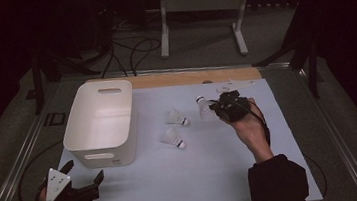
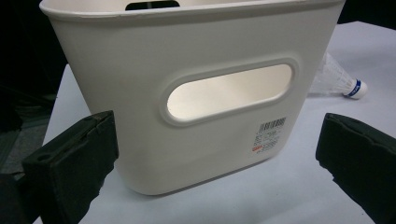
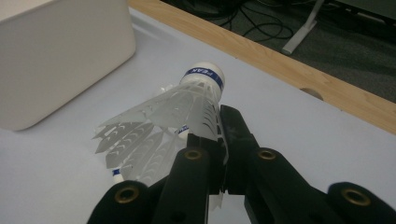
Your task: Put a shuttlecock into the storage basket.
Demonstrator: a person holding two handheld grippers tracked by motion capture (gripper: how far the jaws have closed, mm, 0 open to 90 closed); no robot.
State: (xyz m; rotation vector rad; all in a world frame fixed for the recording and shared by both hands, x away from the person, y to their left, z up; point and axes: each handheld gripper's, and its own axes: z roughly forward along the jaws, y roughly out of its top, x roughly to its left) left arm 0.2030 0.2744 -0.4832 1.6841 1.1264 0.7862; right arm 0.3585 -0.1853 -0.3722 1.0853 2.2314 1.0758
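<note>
Gripping one shuttlecock (image 3: 187, 105), the right gripper (image 1: 216, 107) starts; two shuttlecocks (image 1: 174, 138) remain outside the empty bin (image 1: 86, 140); left gripper (image 1: 84, 171) gapes idle.

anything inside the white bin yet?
The white bin looks empty in the high view: bare inner walls and floor. The near wall hides the strip just behind it. Two loose shuttlecocks lie outside on the table.

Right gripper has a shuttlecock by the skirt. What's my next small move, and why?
Probably lift and carry it left toward the white bin. The right gripper is shut on the shuttlecock, the bin's top is open, and two more shuttlecocks lie between. The left gripper waits open at the bin's near side.
</note>
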